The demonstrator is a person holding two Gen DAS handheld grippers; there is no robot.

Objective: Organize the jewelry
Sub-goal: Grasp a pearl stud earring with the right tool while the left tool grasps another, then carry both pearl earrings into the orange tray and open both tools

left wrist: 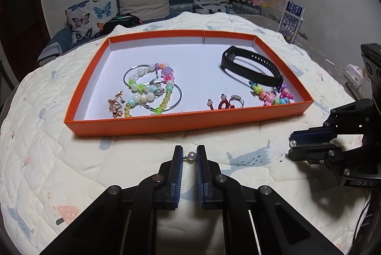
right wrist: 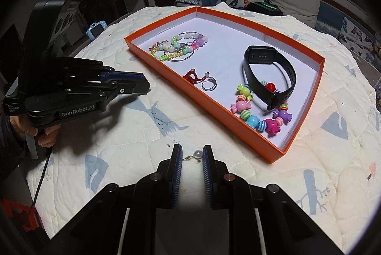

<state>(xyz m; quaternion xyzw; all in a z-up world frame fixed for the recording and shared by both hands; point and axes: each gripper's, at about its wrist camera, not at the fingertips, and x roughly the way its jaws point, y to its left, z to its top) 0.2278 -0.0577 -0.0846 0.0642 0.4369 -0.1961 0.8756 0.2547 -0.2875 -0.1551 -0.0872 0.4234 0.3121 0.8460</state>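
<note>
- Your left gripper point(left wrist: 189, 156) is pinching a pearl stud earring point(left wrist: 192, 155): the bead sits right at the fingertips, touching the right pad, its small post reaching to the left pad.
- Your right gripper point(right wrist: 192, 156) is pinching a second pearl earring point(right wrist: 198, 154) the same way, bead against the right finger, gold post pointing to the left one.
- Both grippers point down at the quilted surface point(left wrist: 71, 155), just short of the orange tray point(left wrist: 166, 122), which lies beyond the fingertips.
- From the left gripper, the tray holds beaded bracelets point(left wrist: 147, 88) ahead and left, a silver ring point(left wrist: 236, 99) ahead and right, and a black band point(left wrist: 252, 69) farther right.
- A candy-bead bracelet point(right wrist: 259, 116) lies in the tray corner nearest the right gripper.
</note>
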